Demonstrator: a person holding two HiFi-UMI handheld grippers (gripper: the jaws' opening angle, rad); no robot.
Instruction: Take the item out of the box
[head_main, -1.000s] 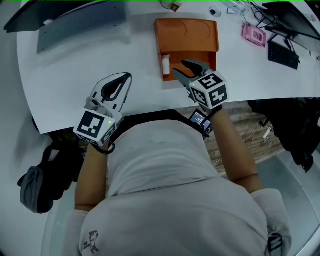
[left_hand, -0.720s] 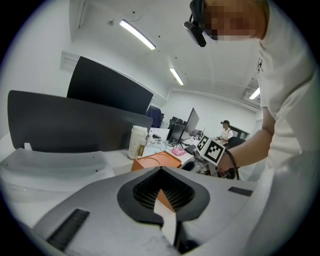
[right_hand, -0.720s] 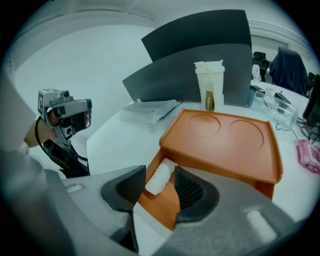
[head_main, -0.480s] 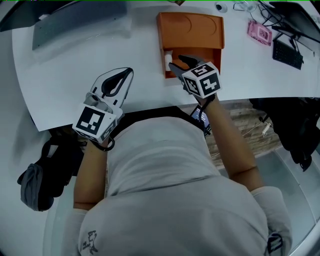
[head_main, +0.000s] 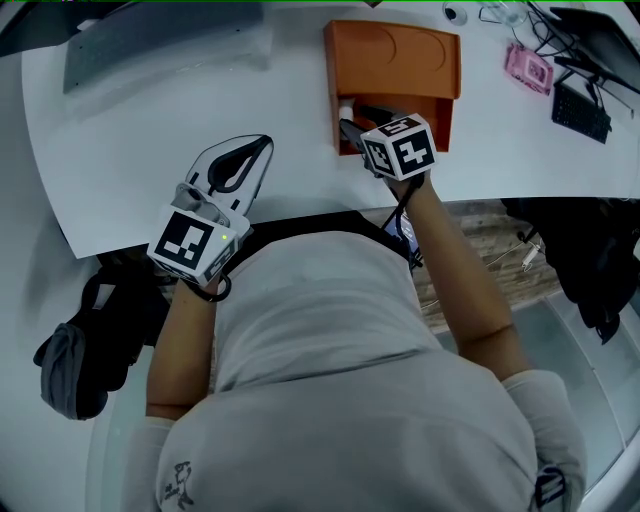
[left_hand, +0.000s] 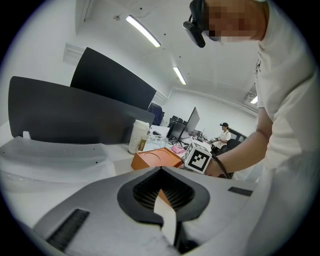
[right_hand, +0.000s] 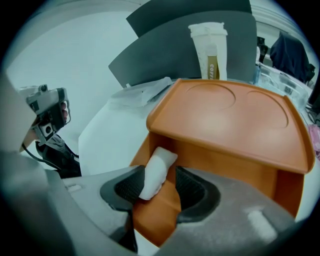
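Observation:
An orange box (head_main: 395, 55) lies on the white table (head_main: 150, 170), its open end towards me. A small white item (head_main: 346, 110) stands in that open end at its left wall. My right gripper (head_main: 360, 118) points down into the opening; its jaws have just been opening. In the right gripper view the white item (right_hand: 156, 172) is between the open jaws of the right gripper (right_hand: 161, 176); it leans on the left pad and a gap shows at the right pad. My left gripper (head_main: 264, 141) rests over the table's near edge, shut and empty, with the orange box (left_hand: 155, 159) beyond it.
A paper coffee cup (right_hand: 210, 50) stands behind the box, before dark grey panels (head_main: 160, 45). Clear plastic wrap (left_hand: 50, 155) lies at the far left. A pink object (head_main: 530, 68) and a keyboard (head_main: 580, 108) sit at the right. A person sits far off (left_hand: 223, 135).
My right gripper has gone down and away from me, into the box's open end and around the white item. The left gripper has hardly moved.

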